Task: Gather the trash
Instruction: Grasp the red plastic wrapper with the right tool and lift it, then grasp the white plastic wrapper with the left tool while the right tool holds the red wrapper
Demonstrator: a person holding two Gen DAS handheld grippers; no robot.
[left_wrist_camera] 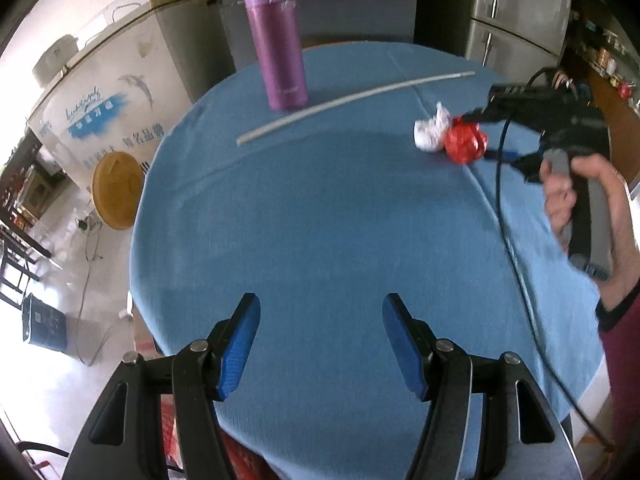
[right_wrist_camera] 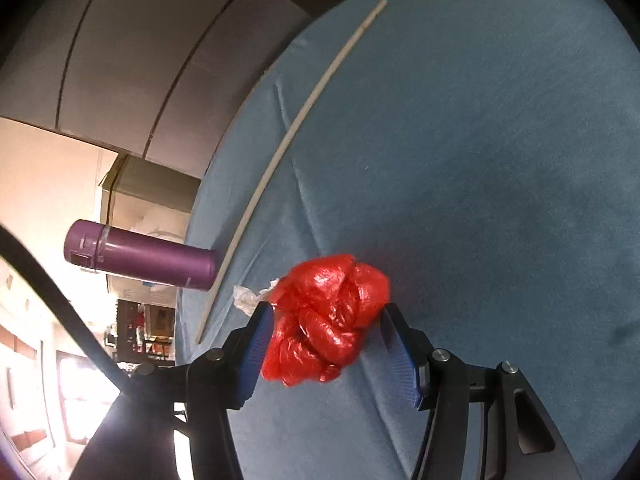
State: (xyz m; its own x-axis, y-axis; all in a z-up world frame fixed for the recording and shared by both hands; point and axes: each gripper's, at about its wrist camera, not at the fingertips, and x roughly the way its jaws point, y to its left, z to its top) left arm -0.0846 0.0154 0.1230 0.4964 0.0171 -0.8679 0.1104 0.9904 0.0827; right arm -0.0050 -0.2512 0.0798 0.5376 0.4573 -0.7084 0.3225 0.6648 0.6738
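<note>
Blue cloth covers the round surface (left_wrist_camera: 320,208), where a trash pickup is under way. From left to right in the left wrist view: a purple flask (left_wrist_camera: 276,40) stands upright at 12 o'clock, a pale rod (left_wrist_camera: 352,98) lies beside it, and crumpled white paper (left_wrist_camera: 430,132) touches a red plastic wad (left_wrist_camera: 466,142) at 2 o'clock. The left gripper (left_wrist_camera: 320,344) hovers with fingers wide apart, empty. The right gripper (right_wrist_camera: 326,344) brackets the red wad, fingers about touching both sides. Judged next: squeeze firmly, then lift clear without dragging the paper.
</note>
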